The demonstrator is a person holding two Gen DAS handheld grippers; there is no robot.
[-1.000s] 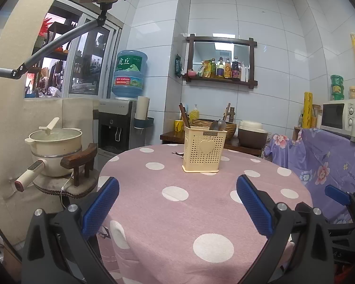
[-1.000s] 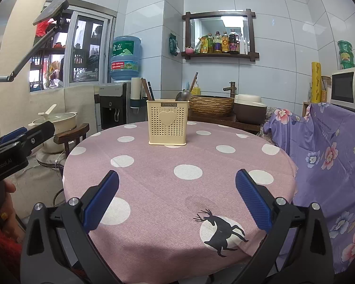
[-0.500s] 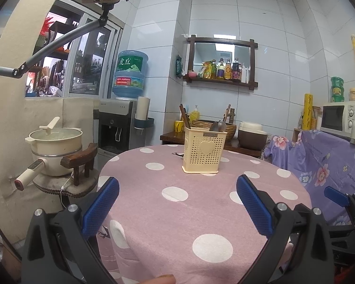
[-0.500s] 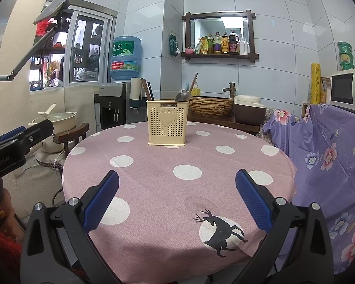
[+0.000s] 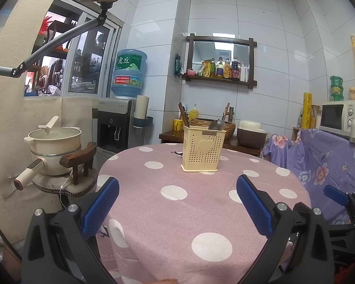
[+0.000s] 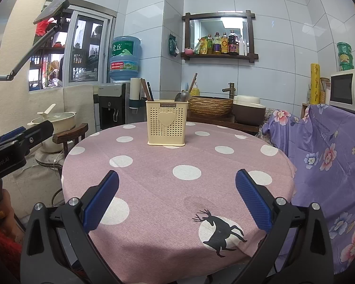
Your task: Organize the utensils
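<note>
Well back on the round tabletop (image 6: 153, 179), with its pink polka-dot cloth, a cream perforated utensil holder (image 6: 166, 126) stands upright, a heart on its front face. Chopsticks (image 6: 147, 91) poke up at its left side and spoons (image 6: 182, 95) at its right (handles down in the holder). Both tongs hover at the near edge, well apart from the holder. The left tongs (image 5: 177, 209) are spread wide with nothing between the blue pads (image 5: 99, 209); the right tongs (image 6: 177, 201) are equally wide and empty. A deer print (image 6: 221, 233) marks the cloth near the right tongs.
</note>
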